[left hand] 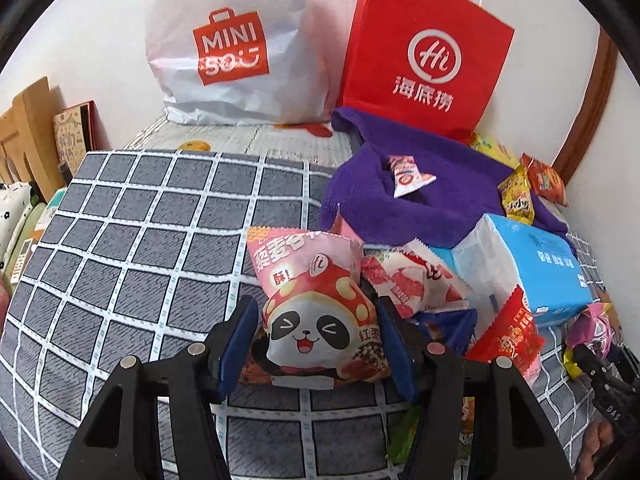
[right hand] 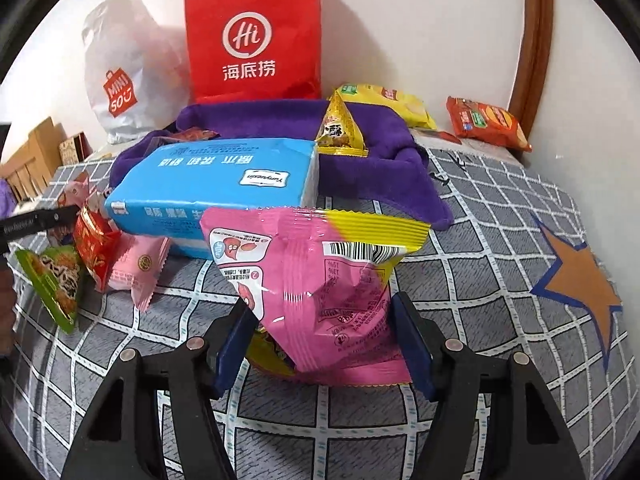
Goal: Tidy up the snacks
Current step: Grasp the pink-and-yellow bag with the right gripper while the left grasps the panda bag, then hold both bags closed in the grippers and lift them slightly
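Note:
My left gripper (left hand: 318, 344) is shut on a pink and red snack packet with a panda face (left hand: 316, 312), held just above the checked bedcover (left hand: 132, 240). A pink and yellow snack packet (right hand: 320, 280) sits between the blue pads of my right gripper (right hand: 324, 344), which is shut on it, back side with barcode facing the camera. Behind both stands a soft purple fabric basket (left hand: 424, 208) (right hand: 380, 176), with a small white and red packet (left hand: 408, 176) inside and a gold triangular packet (right hand: 340, 128) at its rim. A blue tissue pack (left hand: 536, 264) (right hand: 208, 184) leans against the basket.
A red paper bag (left hand: 424, 52) (right hand: 256, 36) and a white plastic bag (left hand: 232, 48) (right hand: 120, 76) stand against the wall. Loose packets lie by the tissue pack: red (right hand: 94, 244), green (right hand: 56, 280), pale pink (right hand: 140, 268). Yellow (right hand: 384, 100) and orange (right hand: 488, 122) bags lie behind the basket.

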`<state>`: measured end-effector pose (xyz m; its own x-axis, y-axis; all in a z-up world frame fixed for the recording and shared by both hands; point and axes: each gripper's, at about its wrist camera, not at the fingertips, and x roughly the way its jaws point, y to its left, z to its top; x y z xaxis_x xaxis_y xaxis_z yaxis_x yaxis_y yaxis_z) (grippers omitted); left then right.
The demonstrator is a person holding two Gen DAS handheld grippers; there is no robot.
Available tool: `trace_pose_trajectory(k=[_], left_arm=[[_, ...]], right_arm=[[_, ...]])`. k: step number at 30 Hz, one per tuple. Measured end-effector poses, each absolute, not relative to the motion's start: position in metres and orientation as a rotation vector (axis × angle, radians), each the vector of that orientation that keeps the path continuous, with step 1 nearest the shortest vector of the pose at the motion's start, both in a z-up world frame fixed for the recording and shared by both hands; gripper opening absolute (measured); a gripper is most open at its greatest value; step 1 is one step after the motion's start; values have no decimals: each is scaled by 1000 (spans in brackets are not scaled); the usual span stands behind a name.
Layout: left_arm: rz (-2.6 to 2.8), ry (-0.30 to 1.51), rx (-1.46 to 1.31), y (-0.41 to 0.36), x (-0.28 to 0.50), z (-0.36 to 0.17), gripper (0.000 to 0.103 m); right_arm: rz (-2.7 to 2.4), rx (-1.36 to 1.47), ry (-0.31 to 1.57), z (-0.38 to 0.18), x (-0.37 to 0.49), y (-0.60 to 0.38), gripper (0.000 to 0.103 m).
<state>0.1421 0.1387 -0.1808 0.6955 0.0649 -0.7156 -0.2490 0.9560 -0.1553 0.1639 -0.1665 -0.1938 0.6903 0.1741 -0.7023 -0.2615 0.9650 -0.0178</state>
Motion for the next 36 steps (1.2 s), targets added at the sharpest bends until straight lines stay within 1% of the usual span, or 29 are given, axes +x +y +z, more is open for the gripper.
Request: trace_pose_trajectory(k=[4,7,13,19,24,36], left_arm=[[175,760,-265,140,141,-184,58],[159,748,-324,148,139,-185,58],[128,728,-441,162,134,-189,59],[124,729,-425,161,134,-188,58],[107,713,-447,163,131,-188,54],[108,720,-443,162,132,-188,54]], right_arm=[[264,-67,791,-195,168,-173,68],[276,-38,809,-197,173,-176,71],[284,-7,835,-201,178,-179,72],[284,-6,838,-201,178,-177,73],[289,6,848,-203,182,-180,75],[290,24,857,-204,184,-181,75]])
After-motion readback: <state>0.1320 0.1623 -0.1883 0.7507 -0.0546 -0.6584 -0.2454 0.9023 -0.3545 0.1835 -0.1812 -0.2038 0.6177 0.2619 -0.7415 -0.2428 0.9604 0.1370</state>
